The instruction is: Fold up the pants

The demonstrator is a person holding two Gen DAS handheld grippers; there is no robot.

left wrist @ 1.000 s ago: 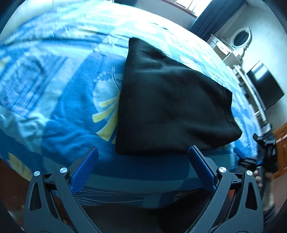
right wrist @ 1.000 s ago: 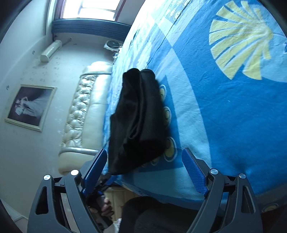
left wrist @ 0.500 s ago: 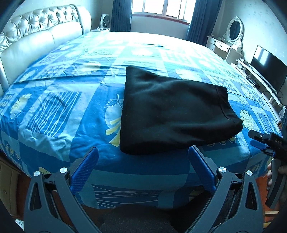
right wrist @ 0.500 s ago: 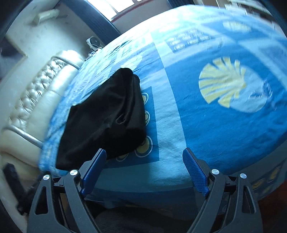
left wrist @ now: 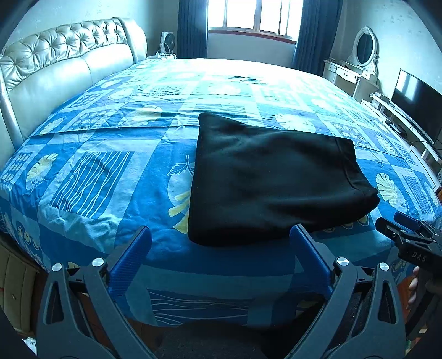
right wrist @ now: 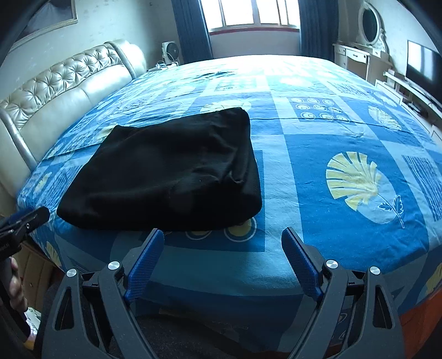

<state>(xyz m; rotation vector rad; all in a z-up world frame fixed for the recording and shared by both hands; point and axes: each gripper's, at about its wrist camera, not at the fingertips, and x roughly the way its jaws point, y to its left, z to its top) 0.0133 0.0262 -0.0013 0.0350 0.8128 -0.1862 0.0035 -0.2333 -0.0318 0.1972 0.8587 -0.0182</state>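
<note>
Black pants (left wrist: 270, 179) lie folded into a thick rectangle near the front edge of the bed; the right wrist view shows them (right wrist: 171, 174) left of centre. My left gripper (left wrist: 221, 234) is open and empty, held back from the pants' near edge over the bed's side. My right gripper (right wrist: 222, 234) is open too, nothing between its blue pads, just in front of the pants' right corner. Each gripper shows at the edge of the other's view: the right one (left wrist: 408, 237), the left one (right wrist: 19, 223).
The bed (left wrist: 96, 171) has a blue patterned cover and a tufted cream headboard (left wrist: 63, 63) at the left. A dresser with an oval mirror (left wrist: 364, 47) and a TV (left wrist: 417, 105) stand at the right. A window (right wrist: 254, 13) and a small fan (right wrist: 170, 51) are behind.
Both views rolled upright and rose, pulling back from the bed. The folded pants have not moved. Both grippers stayed open and empty.
</note>
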